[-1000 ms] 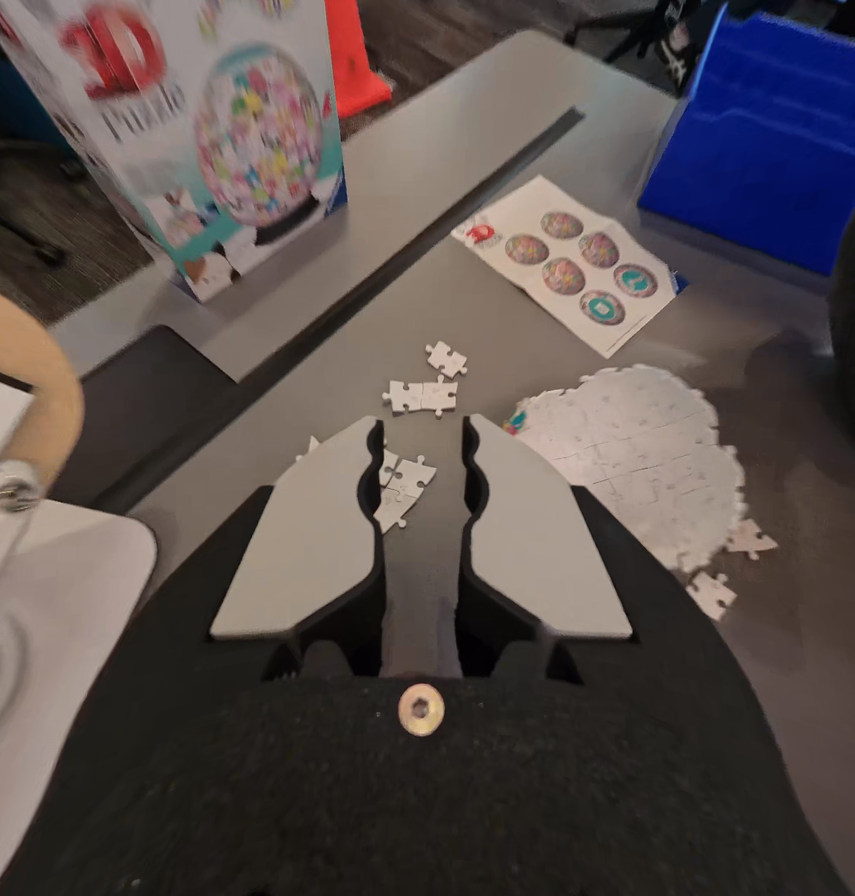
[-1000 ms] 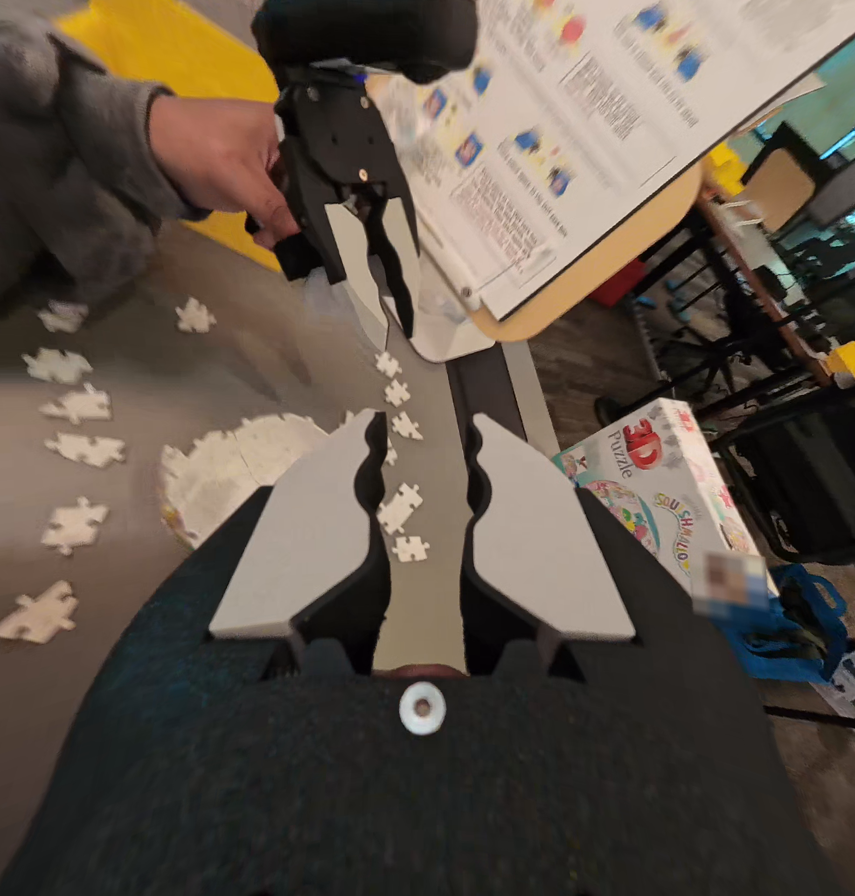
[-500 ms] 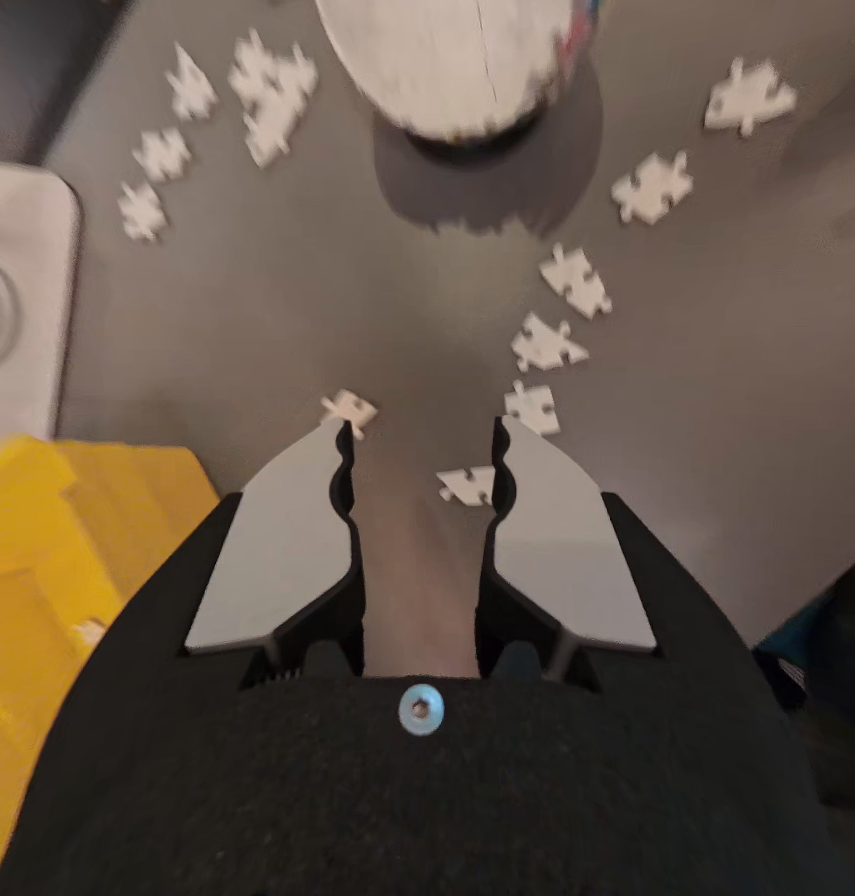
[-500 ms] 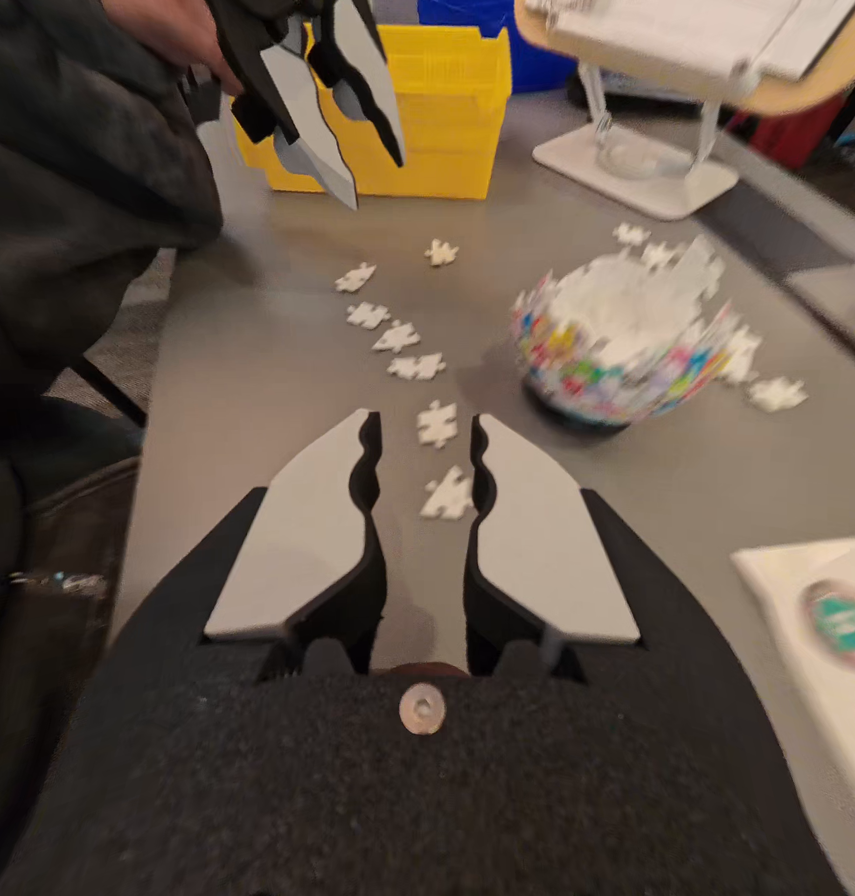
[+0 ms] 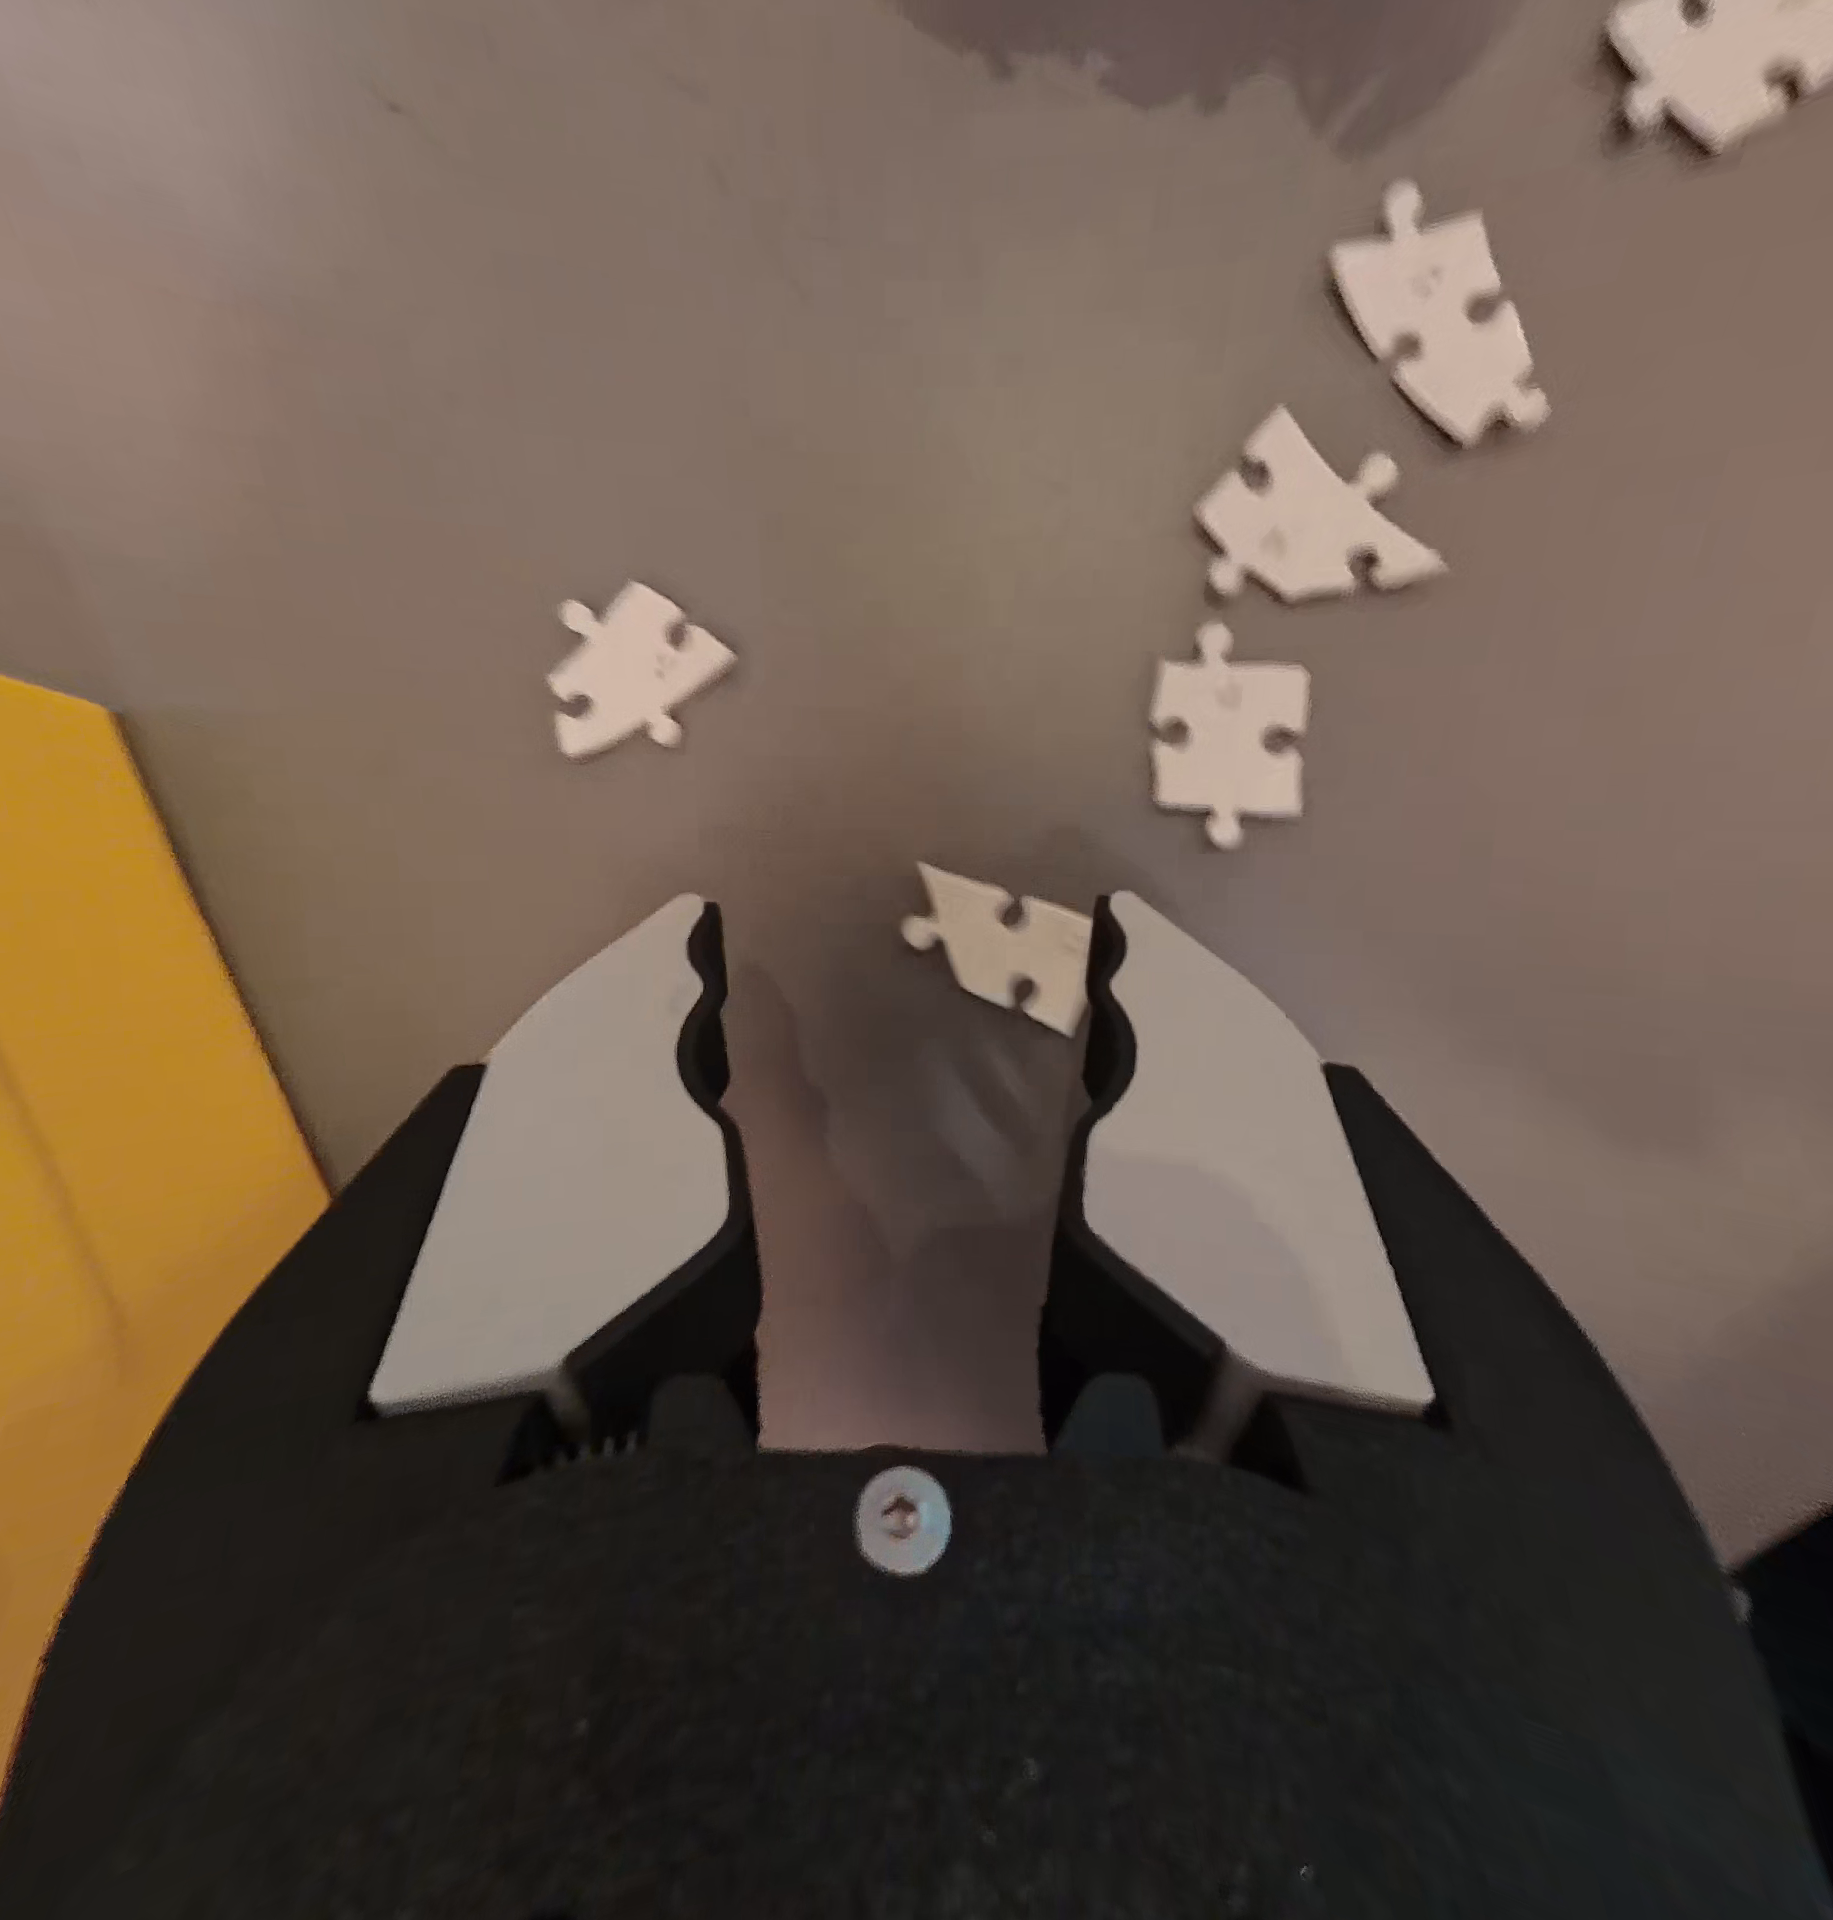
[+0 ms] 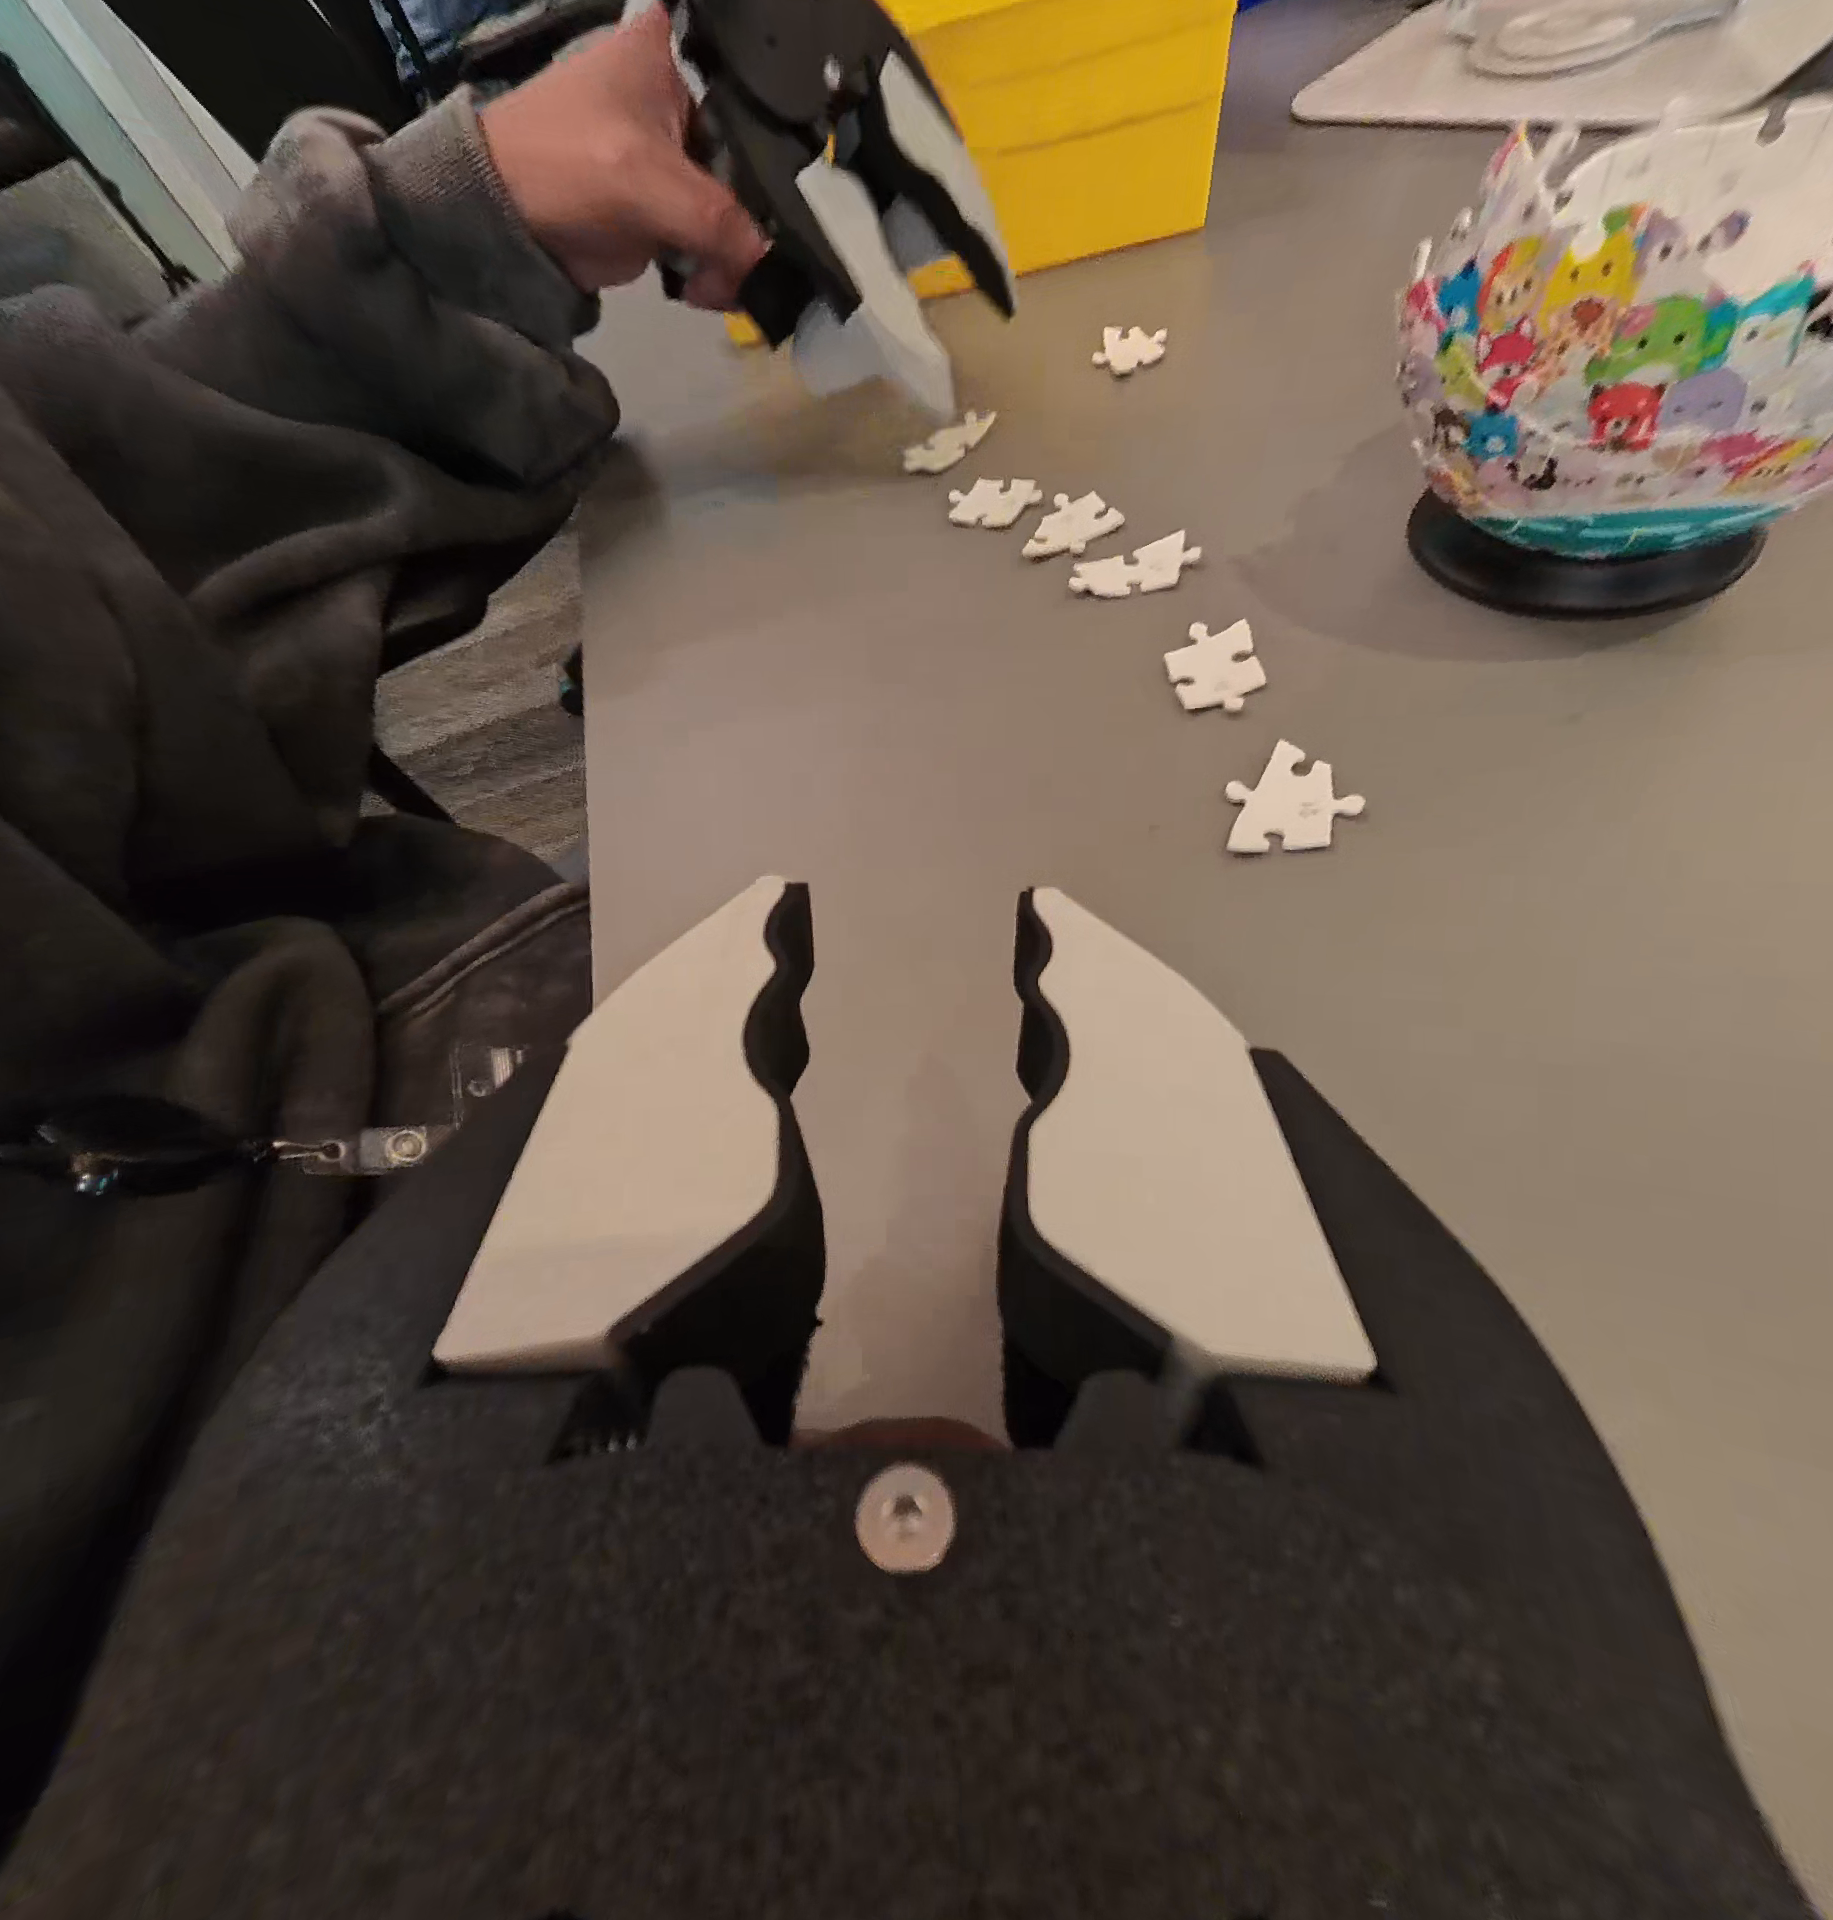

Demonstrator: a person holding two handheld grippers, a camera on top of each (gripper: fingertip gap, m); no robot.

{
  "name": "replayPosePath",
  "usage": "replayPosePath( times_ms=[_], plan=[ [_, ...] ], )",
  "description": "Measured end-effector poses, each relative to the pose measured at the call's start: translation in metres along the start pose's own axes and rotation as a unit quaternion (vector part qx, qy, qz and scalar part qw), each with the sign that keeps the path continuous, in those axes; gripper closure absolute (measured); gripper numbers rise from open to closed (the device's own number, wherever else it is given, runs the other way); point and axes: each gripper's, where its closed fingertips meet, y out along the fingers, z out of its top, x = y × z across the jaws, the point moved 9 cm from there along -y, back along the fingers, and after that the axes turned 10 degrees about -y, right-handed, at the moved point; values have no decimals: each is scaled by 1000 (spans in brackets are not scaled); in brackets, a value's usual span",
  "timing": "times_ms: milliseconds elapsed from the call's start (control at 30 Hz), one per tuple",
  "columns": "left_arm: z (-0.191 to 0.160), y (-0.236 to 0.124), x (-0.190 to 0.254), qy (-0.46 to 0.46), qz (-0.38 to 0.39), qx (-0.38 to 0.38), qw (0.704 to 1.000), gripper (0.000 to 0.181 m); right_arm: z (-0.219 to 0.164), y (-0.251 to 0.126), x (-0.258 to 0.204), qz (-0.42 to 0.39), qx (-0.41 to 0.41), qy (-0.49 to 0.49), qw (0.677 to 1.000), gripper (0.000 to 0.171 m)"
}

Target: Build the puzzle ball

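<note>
White puzzle pieces (image 5: pixel 1228 734); multicoloured ball (image 6: pixel 1660 343); yellow bin (image 6: pixel 1088 135); grey table (image 6: pixel 1307 1143).

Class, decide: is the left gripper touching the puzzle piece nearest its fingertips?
Cannot tell. In the right wrist view the left gripper has one fingertip right at the puzzle piece, but blur hides any gap or contact.

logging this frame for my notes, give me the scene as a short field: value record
surface: grey table
left gripper: open, empty, lowered over the nearest white face-down puzzle piece
right gripper: open, empty, above bare table
loose pieces: curved row of white cardboard pieces, all blank side up
ball: half-built colourful puzzle ball, open at top, on black round stand
behind: yellow plastic bin
</note>
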Motion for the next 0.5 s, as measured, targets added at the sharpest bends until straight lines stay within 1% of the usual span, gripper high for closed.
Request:
replayPosePath(
  times_ms=[67,100,233,300,433,500],
  plan=[
    [10,2,-15,-35,-7,5,999,114,-1,-1,2,7,-5,5,1000,134],
    [13,2,-21,-51,-15,7,999,110,-1,-2,2,6,0,5,1000,134],
    [27,5,-42,-93,-10,54,994,112,-3,-7,7,0,6,13,1000,134],
    [31,15,-49,-94,-2,49,994,109,-2,-8,8,3,9,12,1000,134],
    [32,38,-55,-87,0,16,996,105,-5,-8,8,4,5,10,1000,134],
    [32,47,-54,-88,-14,9,996,108,-4,-8,7,2,0,1,1000,135]
  ],
)
